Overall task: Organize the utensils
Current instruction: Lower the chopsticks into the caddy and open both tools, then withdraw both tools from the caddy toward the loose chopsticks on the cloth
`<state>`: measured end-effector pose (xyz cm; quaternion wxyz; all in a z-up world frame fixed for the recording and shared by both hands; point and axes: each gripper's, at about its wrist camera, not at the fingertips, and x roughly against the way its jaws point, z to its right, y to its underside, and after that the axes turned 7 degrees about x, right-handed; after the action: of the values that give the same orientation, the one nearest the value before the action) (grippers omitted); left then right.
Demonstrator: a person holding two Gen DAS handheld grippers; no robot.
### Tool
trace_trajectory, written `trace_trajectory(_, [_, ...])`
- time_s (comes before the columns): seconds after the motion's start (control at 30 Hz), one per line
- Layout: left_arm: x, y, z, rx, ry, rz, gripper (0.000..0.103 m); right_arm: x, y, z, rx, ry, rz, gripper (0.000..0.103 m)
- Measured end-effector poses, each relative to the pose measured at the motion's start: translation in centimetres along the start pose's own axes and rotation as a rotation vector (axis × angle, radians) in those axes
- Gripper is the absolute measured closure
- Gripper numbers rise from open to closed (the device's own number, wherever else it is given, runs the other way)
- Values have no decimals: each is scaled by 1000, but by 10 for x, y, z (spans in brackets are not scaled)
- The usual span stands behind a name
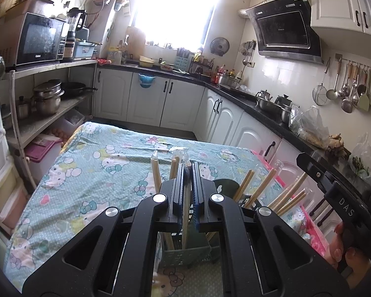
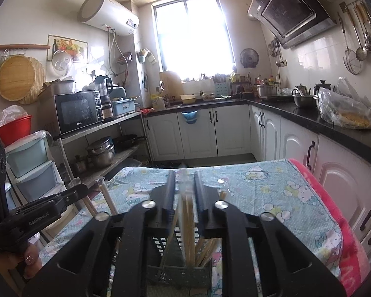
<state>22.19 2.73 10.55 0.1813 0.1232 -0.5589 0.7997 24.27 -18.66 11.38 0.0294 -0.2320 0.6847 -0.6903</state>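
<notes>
I had both tools clamped on wrapped chopsticks above the green basket (image 1: pixel 183 255): left gripper (image 1: pixel 186 170) and right gripper (image 2: pixel 184 180) each held a pair (image 2: pixel 188 225) upright, I judged for dropping in.

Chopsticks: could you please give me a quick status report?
Left gripper shut on a chopstick. Right gripper shut on chopsticks. Both over the green holder. Nothing in the way.

Green basket (image 1: pixel 185 255) base hidden behind left gripper (image 1: pixel 188 173) body. Wrapped chopsticks (image 2: pixel 185 212) between right gripper (image 2: pixel 184 180) fingers motion-blurred. Right-edge counter bag (image 1: pixel 362 159) contents unclear.
</notes>
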Motion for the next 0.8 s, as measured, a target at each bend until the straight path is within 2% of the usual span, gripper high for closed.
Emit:
trace_trajectory(0.13, [-1, 3, -1, 0, -2, -16, 100, 3, 3, 2, -14, -3, -10, 80])
trace_trajectory(0.23, [0, 5, -2, 5, -1, -19, 99, 6, 5, 6, -25, -6, -17, 74])
trace_trajectory(0.57, [12, 12, -12, 39, 13, -24, 50, 14, 17, 15, -55, 2, -44, 65])
trace_trajectory(0.8, [21, 14, -13, 48, 22, -18, 26, 22, 23, 19, -67, 3, -58, 60])
